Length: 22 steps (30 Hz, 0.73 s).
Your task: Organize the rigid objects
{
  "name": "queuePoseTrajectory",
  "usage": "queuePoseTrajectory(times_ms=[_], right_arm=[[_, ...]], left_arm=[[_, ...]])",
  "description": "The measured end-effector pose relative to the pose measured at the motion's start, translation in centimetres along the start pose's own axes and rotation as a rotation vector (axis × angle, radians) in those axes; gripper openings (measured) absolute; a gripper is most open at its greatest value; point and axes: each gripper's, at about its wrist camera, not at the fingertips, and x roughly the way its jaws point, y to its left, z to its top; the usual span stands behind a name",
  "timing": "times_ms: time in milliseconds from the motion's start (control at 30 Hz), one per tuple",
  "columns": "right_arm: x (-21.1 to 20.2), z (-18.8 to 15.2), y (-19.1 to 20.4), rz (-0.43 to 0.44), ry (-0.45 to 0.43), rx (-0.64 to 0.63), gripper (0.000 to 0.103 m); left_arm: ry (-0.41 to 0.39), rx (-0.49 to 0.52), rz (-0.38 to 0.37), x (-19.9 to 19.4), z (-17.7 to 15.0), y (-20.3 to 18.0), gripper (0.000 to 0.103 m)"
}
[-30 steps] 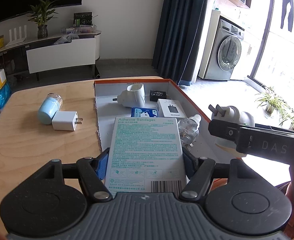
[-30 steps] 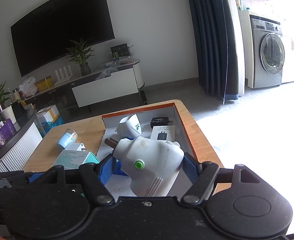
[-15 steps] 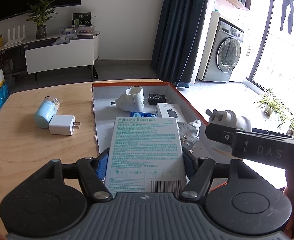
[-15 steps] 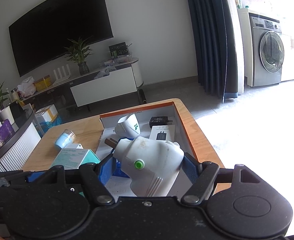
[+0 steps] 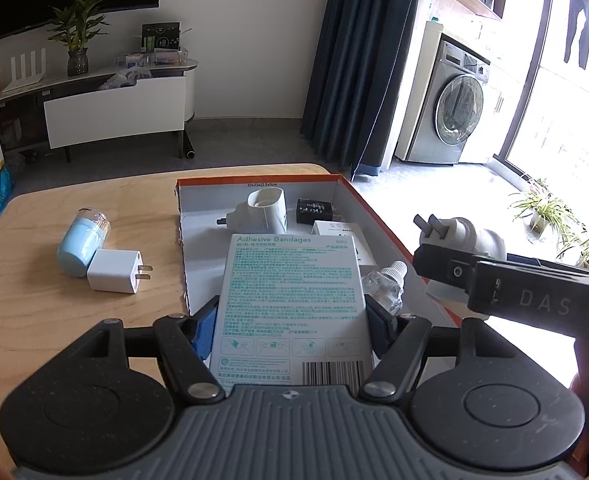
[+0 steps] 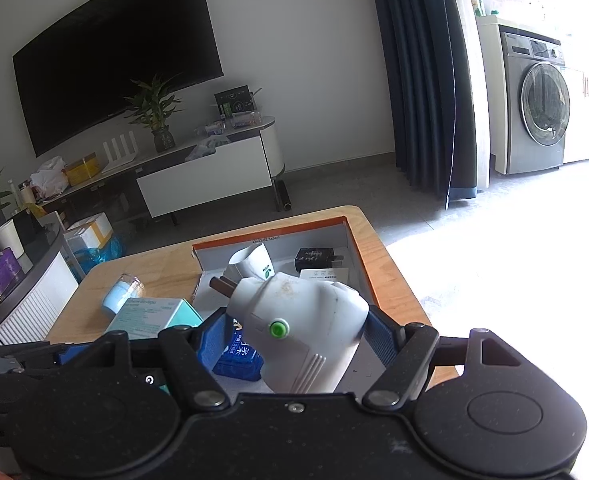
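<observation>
Orange-rimmed and grey inside, the open box sits at the centre of the left wrist view on the wooden desk. It already holds a white plug-in unit, a black adapter, a small white carton and a clear bottle.

The left tool is clamped on a box of adhesive bandages, held flat above the near part of the box. The right tool is clamped on a white plug-in device with a green button; in the left wrist view it hangs at centre right, over or just past the orange right wall.

By my reading, both tools are in the carrying step, with loads brought to the box but not yet set down. The next move calls for lowering each load into a bare patch of floor, one at a time so the tools do not collide, then opening the fingers.

At centre left of the left wrist view, a pale blue bottle and a white charger lie on the desk, touching, outside the box.
</observation>
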Motion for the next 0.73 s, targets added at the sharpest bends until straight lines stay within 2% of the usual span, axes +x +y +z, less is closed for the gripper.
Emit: queuePoseTrajectory(times_ms=[733], right_arm=[[2.9,3.4,-0.4,0.001,0.010,-0.002,0.086]], left_arm=[[0.016,0.013,-0.007,1.6,2.3,-0.5,0.072]])
